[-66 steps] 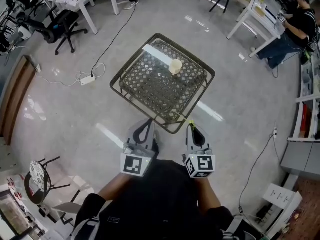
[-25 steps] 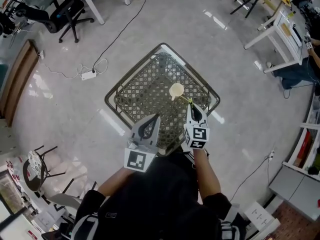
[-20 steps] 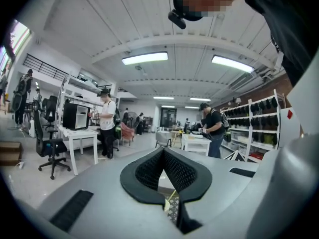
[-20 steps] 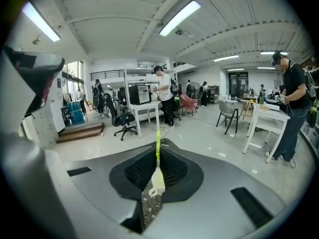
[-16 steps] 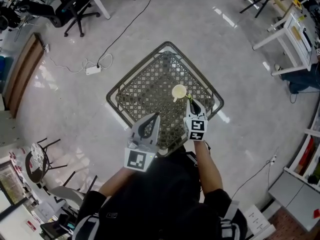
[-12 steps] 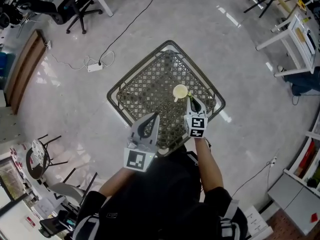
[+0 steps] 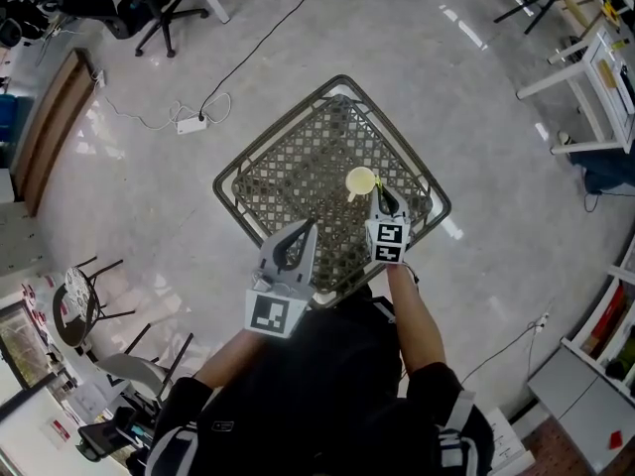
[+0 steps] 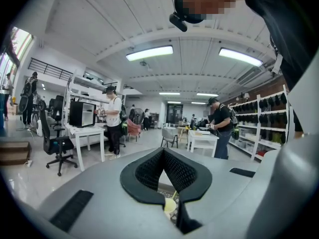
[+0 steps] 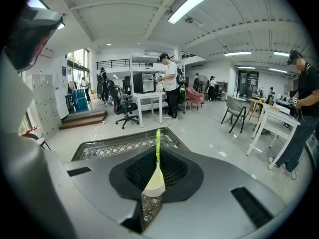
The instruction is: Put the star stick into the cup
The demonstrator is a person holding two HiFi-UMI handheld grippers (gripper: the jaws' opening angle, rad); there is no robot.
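Observation:
A pale yellow cup (image 7: 360, 180) stands on the metal mesh table (image 7: 256, 163), right of its middle. My right gripper (image 7: 378, 196) is over the table just near-right of the cup, shut on the thin yellow-green star stick (image 7: 376, 189), whose top leans toward the cup's rim. In the right gripper view the stick (image 9: 158, 143) rises between the jaws of the right gripper (image 9: 157, 157), with its pale end (image 9: 155, 182) low down. My left gripper (image 7: 308, 230) is shut and empty over the table's near edge. The cup (image 8: 169, 205) shows low in the left gripper view.
A white power strip (image 7: 190, 124) and its cable lie on the grey floor far left of the table. Office chairs (image 7: 149, 6) and white desks (image 7: 595, 77) stand around. Several people stand at desks (image 9: 149, 101) in the distance. A wooden step (image 7: 50, 137) is at far left.
The right gripper has carried the stick forward from the table's near edge to just beside the cup. The left gripper has come forward to the near edge.

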